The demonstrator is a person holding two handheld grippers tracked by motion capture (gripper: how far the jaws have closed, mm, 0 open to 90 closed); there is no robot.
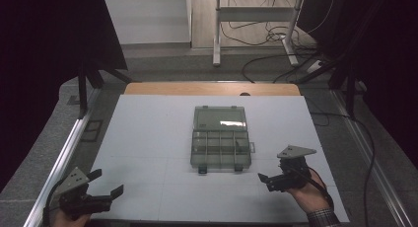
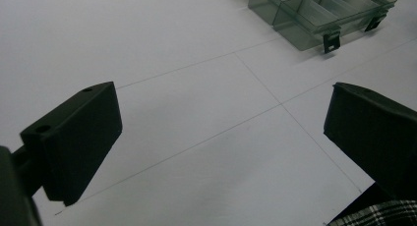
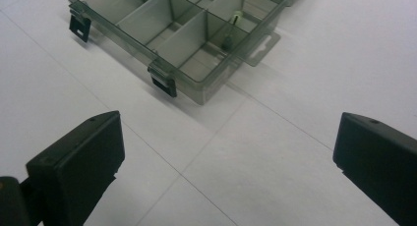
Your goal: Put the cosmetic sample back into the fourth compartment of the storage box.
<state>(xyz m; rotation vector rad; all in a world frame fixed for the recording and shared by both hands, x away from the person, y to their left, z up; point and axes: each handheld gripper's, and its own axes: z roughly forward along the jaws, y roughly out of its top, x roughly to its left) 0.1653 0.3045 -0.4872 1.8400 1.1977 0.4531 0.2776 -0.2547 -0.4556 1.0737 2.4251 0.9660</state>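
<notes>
A clear grey plastic organiser box [image 1: 220, 150] lies open mid-table, its lid [image 1: 220, 117] laid back on the far side. Dividers split the tray [image 3: 172, 39] into several compartments; one holds a small pale piece [image 3: 236, 17] and a dark one [image 3: 227, 40]. Two black latches [image 3: 164, 86] hang from the near wall. My left gripper [image 1: 107, 182] sits at the near left corner, open and holding nothing [image 2: 221, 123]; the box [image 2: 314, 19] is far off to its upper right. My right gripper [image 1: 270, 173] is open just right of the box's near corner, nothing between its jaws [image 3: 226, 152].
A white sheet [image 1: 148, 138] covers the table, with a wooden strip [image 1: 212, 89] along its far edge. Metal rails [image 1: 59, 163] run down both sides. Cables [image 1: 276, 37] and desk legs lie on the floor beyond. A plaid sleeve [image 2: 388, 213] shows low.
</notes>
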